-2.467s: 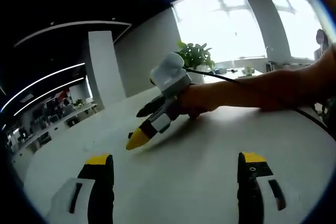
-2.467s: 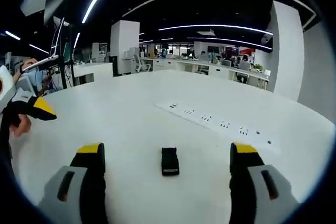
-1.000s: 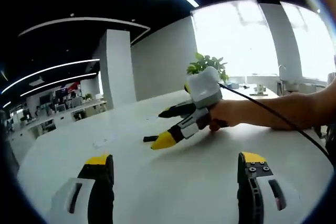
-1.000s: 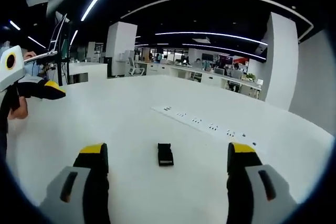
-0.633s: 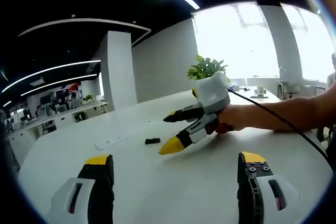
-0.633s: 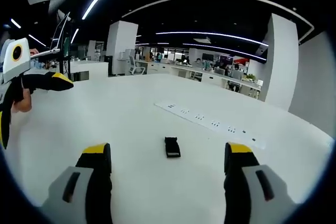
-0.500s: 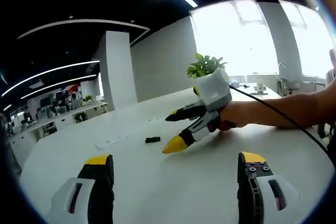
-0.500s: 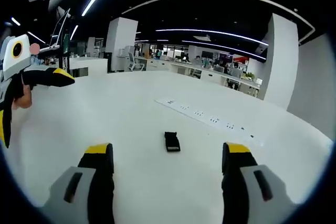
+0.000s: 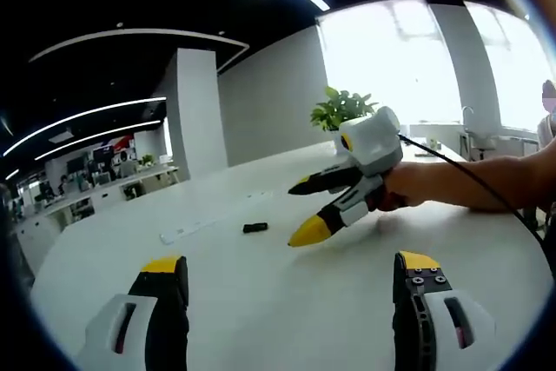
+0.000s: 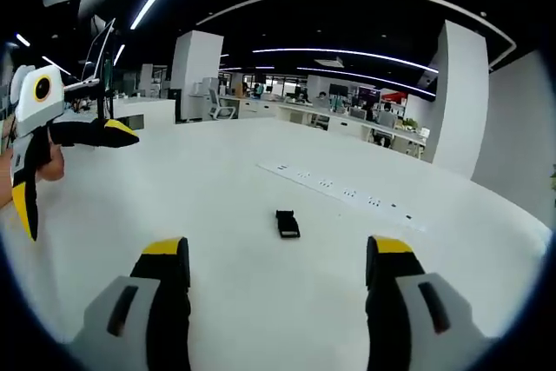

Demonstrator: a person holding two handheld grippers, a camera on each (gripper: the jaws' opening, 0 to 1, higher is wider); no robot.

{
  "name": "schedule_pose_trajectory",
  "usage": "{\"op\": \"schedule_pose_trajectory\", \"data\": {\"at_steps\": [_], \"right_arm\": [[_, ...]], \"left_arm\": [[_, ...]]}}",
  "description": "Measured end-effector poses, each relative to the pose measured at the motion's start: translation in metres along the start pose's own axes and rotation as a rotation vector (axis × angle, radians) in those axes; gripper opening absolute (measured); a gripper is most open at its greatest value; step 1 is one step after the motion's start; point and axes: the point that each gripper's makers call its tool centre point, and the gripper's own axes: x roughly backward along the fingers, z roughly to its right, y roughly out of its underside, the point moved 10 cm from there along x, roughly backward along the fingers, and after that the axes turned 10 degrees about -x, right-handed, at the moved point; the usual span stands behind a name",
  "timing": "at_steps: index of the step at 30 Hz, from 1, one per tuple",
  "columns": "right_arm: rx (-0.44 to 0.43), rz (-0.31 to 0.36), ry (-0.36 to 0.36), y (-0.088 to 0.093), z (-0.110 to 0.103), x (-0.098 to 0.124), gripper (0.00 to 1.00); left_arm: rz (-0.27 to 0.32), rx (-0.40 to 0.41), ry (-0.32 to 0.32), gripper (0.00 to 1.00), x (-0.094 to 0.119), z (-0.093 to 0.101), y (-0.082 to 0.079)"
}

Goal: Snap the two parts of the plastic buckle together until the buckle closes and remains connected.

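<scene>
A small black plastic buckle [image 10: 287,224] lies flat on the white table [image 10: 217,215] as one short dark piece; whether its halves are joined is too small to tell. My right gripper [image 10: 278,249] is open, its yellow-tipped jaws wide apart, with the buckle ahead of them and nothing between them. In the left gripper view the buckle [image 9: 254,228] lies far ahead, and the right gripper [image 9: 302,213], held by a hand, hovers to its right with jaws apart. My left gripper [image 9: 291,265] is open and empty. It shows as the left gripper [image 10: 74,180] in the right gripper view.
A white power strip [image 10: 347,193] lies on the table beyond the buckle, and the same power strip [image 9: 195,228] lies left of the buckle in the left gripper view. A potted plant [image 9: 339,110] stands at the far edge by the windows. Office desks fill the background.
The right gripper has drawn back from the buckle, which now lies farther ahead of its jaws. In the left gripper view the right gripper has shifted right, uncovering the buckle. Both stay open.
</scene>
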Motion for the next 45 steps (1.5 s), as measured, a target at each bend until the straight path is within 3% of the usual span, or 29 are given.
{"op": "schedule_pose_trajectory", "data": {"at_steps": [6, 12, 22, 29, 45], "right_arm": [[-0.008, -0.012, 0.002, 0.000, -0.001, 0.008, 0.82], [-0.010, -0.014, -0.001, 0.000, -0.002, 0.014, 0.81], [-0.037, -0.030, -0.029, 0.006, -0.007, 0.030, 0.80], [-0.027, -0.019, -0.042, 0.003, -0.015, 0.038, 0.80], [-0.023, -0.018, -0.041, 0.004, -0.013, 0.038, 0.79]], "left_arm": [[0.001, -0.001, 0.010, 1.00, 0.000, 0.002, 0.001], [-0.002, -0.006, 0.018, 1.00, 0.010, 0.018, -0.001], [-0.006, -0.011, 0.019, 1.00, 0.015, 0.029, -0.002], [-0.014, -0.007, 0.012, 1.00, 0.014, 0.030, 0.002], [-0.037, -0.036, 0.008, 1.00, 0.016, 0.037, 0.004]]}}
